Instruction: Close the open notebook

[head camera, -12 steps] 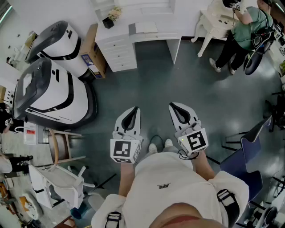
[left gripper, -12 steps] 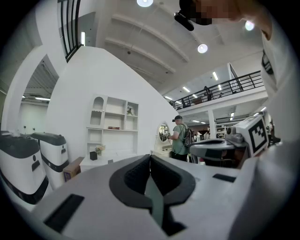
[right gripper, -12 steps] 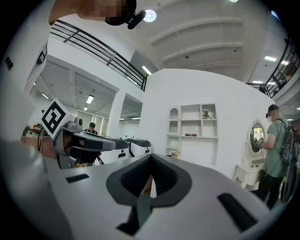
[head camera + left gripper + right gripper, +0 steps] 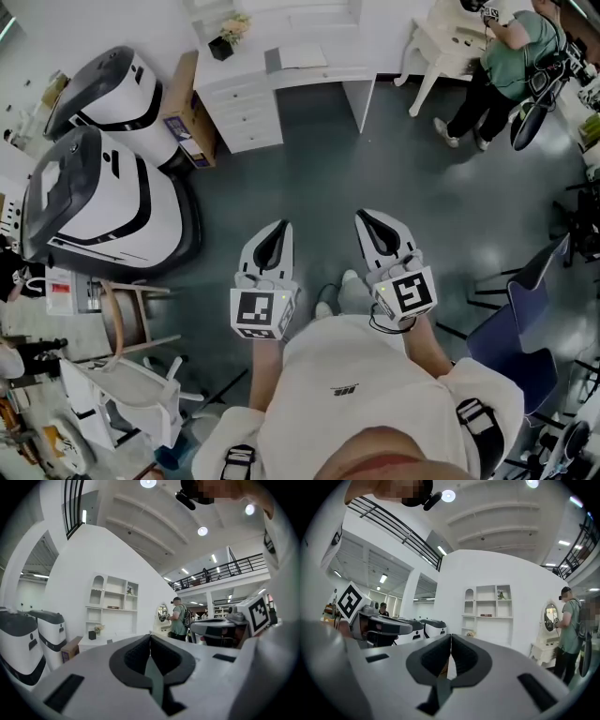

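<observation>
Two grippers in head view, L gripper and R gripper, are side by side over the floor, well apart from the notebook, which seems to lie open on the white desk. L gripper view: jaws clenched, nothing betw. them. R gripper view: same, clenched and empty.

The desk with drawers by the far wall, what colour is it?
White. The desk shows best in the head view.

head: steeply down from above | gripper views: level along own jaws, close | shared: white desk, far
</observation>
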